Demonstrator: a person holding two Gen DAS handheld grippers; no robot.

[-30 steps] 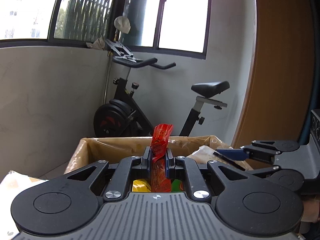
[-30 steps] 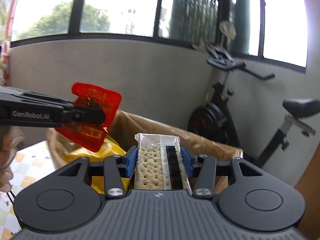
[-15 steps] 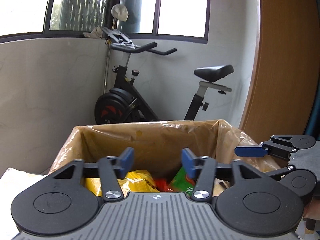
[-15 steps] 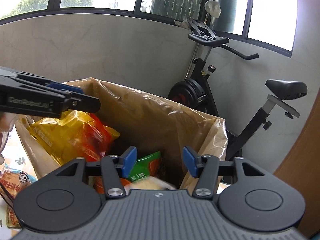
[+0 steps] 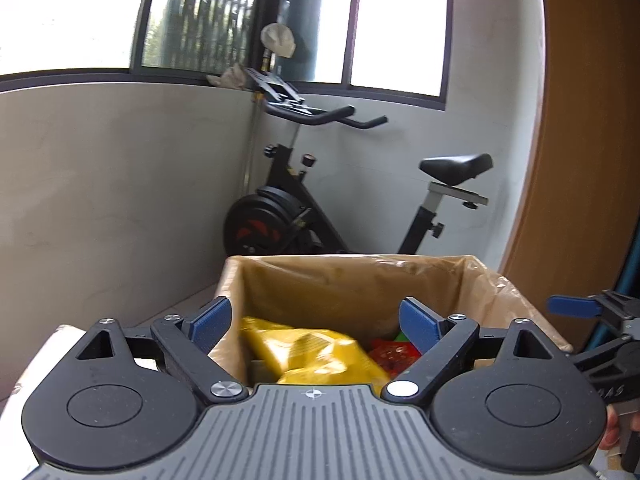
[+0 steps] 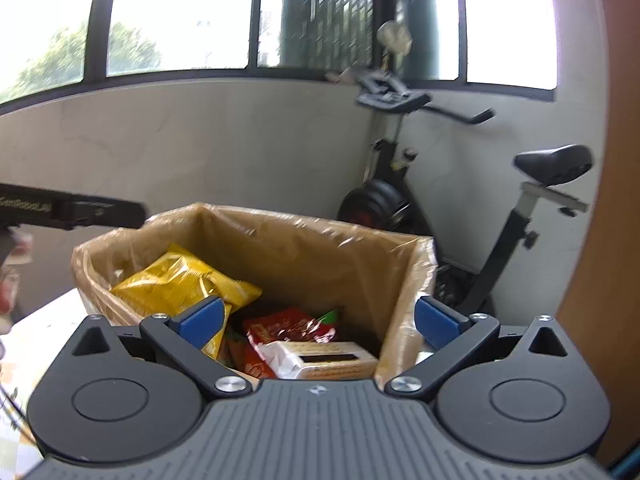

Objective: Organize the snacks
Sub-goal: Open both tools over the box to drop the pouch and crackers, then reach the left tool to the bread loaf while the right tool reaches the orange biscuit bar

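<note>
A cardboard box lined with clear plastic point(image 5: 352, 280) point(image 6: 280, 240) holds the snacks. Inside lie a yellow bag point(image 5: 316, 354) point(image 6: 180, 280), a red packet point(image 5: 390, 356) point(image 6: 288, 326) and a cracker pack point(image 6: 320, 360). My left gripper point(image 5: 316, 326) is open and empty above the box's near side. My right gripper point(image 6: 318, 320) is open and empty above the box. The right gripper's blue fingertip point(image 5: 574, 306) shows at the right edge of the left wrist view. The left gripper's black finger point(image 6: 80, 212) shows at the left of the right wrist view.
An exercise bike point(image 5: 360, 200) point(image 6: 460, 200) stands behind the box against a grey wall under windows. A brown wooden panel point(image 5: 580, 160) is at the right. A pale tabletop with tile pattern point(image 6: 28, 344) lies left of the box.
Both grippers let go: the red packet and the cracker pack dropped into the box. Both sets of jaws have opened wide and both grippers have pulled back from the box.
</note>
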